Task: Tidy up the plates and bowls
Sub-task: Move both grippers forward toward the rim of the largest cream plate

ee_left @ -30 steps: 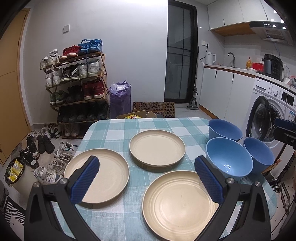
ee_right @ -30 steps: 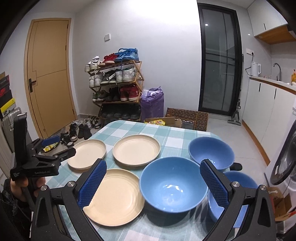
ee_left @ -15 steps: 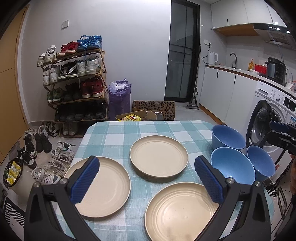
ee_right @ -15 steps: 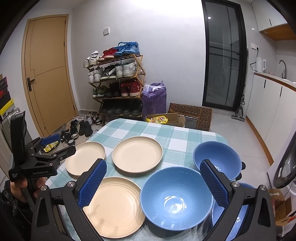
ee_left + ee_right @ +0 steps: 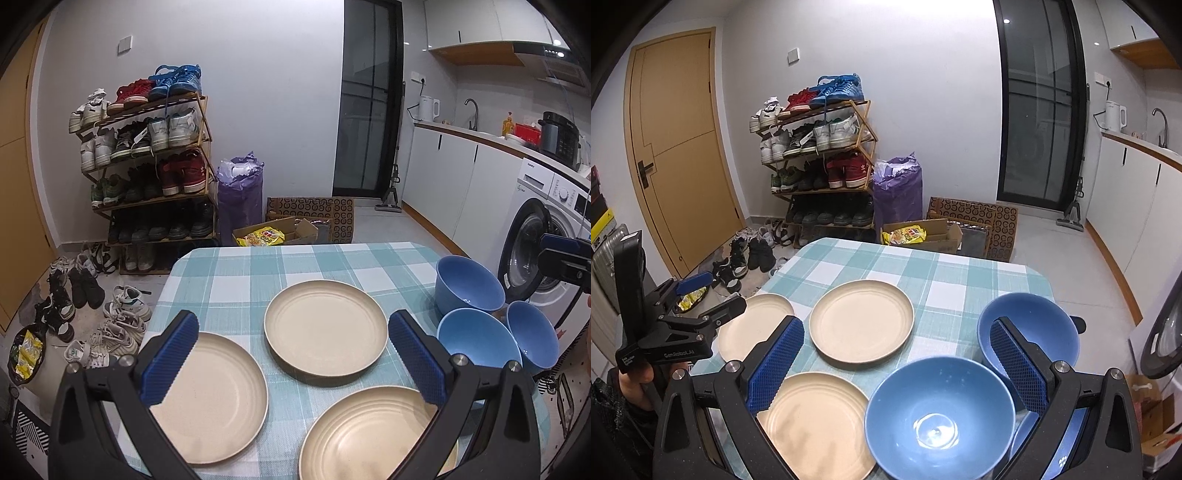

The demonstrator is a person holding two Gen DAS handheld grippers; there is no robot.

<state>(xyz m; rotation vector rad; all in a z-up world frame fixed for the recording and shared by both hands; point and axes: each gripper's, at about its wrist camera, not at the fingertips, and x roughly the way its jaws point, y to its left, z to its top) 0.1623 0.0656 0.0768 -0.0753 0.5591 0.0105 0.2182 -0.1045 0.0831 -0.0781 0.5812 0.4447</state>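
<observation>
On the checked tablecloth (image 5: 229,273) lie three beige plates: one at left (image 5: 207,398), one in the middle (image 5: 325,328), one nearest me (image 5: 369,432). Three blue bowls (image 5: 469,284) (image 5: 476,343) (image 5: 532,332) cluster at the table's right edge. My left gripper (image 5: 291,325) hovers open above the plates, holding nothing. My right gripper (image 5: 897,325) is open above the near bowl (image 5: 938,417) and the far bowl (image 5: 1034,325); its right finger hides most of the third bowl. The right wrist view shows the plates (image 5: 860,321) (image 5: 812,424) (image 5: 753,325), and the left gripper (image 5: 713,295) held in a hand.
Past the table's far edge stand a shoe rack (image 5: 147,166), a purple bag (image 5: 240,192) and cardboard boxes (image 5: 295,229) on the floor. Loose shoes (image 5: 110,325) lie left of the table. White cabinets and a washing machine (image 5: 543,243) line the right side.
In both views the dishes now sit lower in the frame, so both grippers have lifted or tipped upward a little. Both stay open; no plate or bowl has moved.
</observation>
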